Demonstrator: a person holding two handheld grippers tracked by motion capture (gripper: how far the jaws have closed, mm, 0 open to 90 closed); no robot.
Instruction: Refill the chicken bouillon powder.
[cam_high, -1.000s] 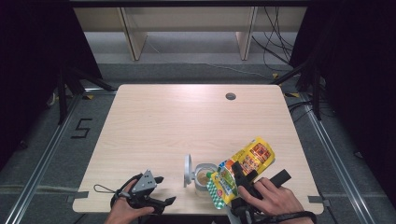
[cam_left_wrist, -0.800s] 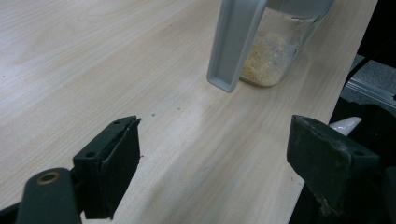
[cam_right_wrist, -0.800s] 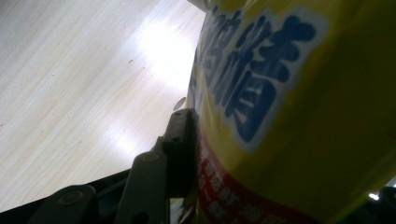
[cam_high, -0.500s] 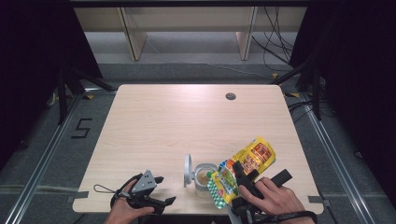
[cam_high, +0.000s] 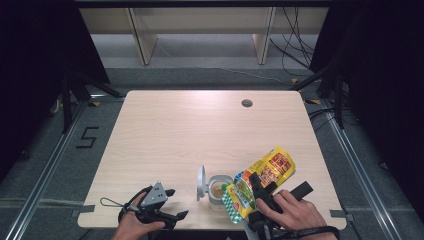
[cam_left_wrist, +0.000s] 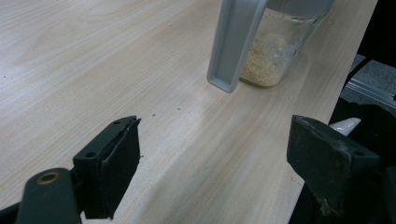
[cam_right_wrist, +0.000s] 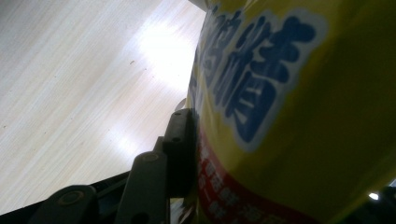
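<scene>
Wooden table (cam_high: 175, 130) (shelving (cam_high: 200, 30) behind)

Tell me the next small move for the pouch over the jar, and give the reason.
Probably tip the yellow pouch a little further. The right hand-held gripper clamps it tilted, its low end at the mouth of the open glass jar, which holds only a shallow layer of granules. The left hand-held gripper rests open, apart from the jar.

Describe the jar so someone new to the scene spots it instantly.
Start at the wooden table and go to the middle of its near edge. There the clear jar stands, holding pale granules, its grey lid flipped up at its left. A yellow pouch is tipped over its mouth.
</scene>
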